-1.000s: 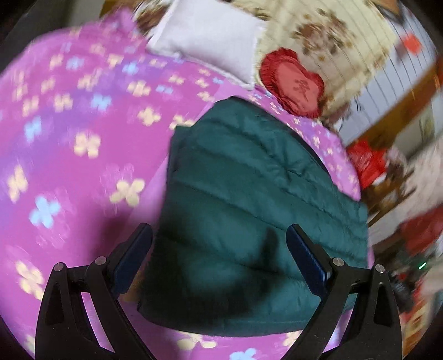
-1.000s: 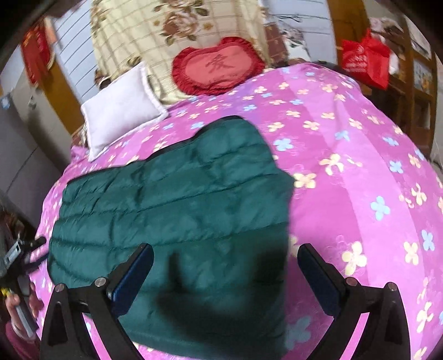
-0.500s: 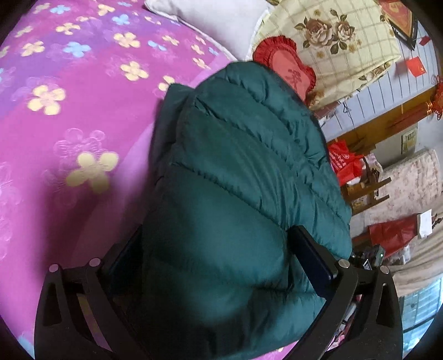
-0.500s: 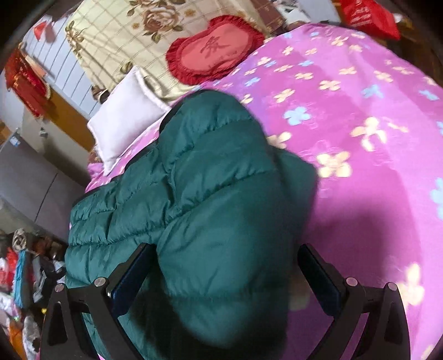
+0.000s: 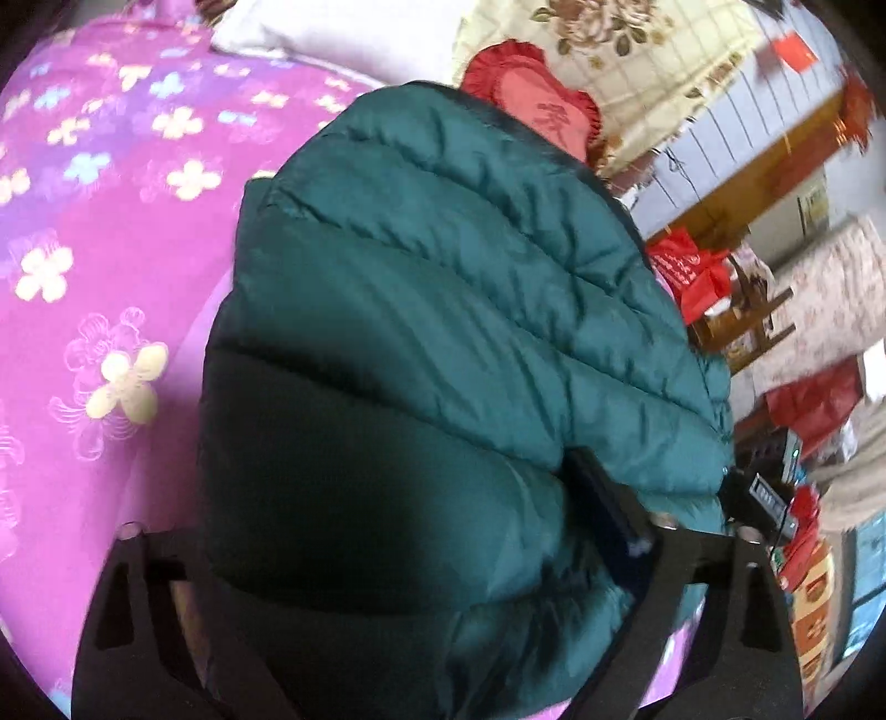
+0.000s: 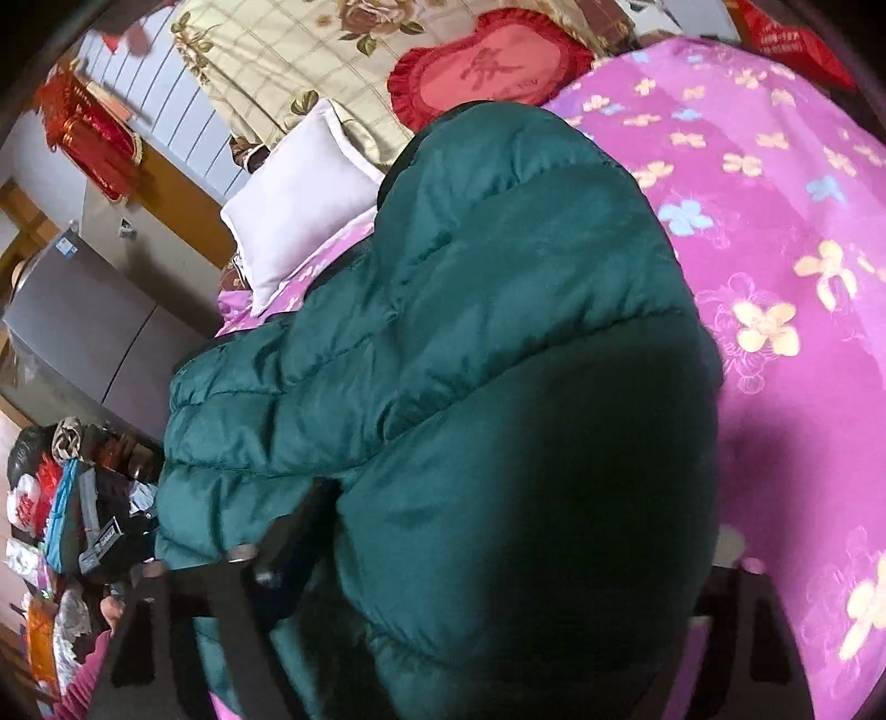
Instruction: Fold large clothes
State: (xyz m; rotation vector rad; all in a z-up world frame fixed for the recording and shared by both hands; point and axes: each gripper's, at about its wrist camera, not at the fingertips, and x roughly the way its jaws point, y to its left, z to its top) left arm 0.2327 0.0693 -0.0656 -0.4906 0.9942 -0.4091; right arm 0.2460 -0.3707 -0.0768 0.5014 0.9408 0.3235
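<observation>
The dark green puffer jacket (image 5: 443, 310) lies on the bed's pink flowered bedspread (image 5: 83, 232), and both claws have its near edge between their fingers. In the left wrist view the padded cloth bulges up through the left claw (image 5: 382, 559); its jaws have just been closing, the right-hand finger (image 5: 609, 509) pressing into the quilting and the other finger mostly buried under the fabric, so it grips the jacket. In the right wrist view the right claw (image 6: 498, 576) likewise has just been closing on a thick roll of the same jacket (image 6: 498, 343), which fills the gap and hides most of both fingers; it too grips the cloth.

Beyond the jacket, toward the head of the bed, lie a white pillow (image 6: 299, 194) and a red frilled cushion (image 6: 487, 61), with a floral cream quilt (image 6: 288, 50) behind them. Off the jacket's edge, beside the bed, hangs a red bag (image 5: 686, 271); what is in it cannot be made out.
</observation>
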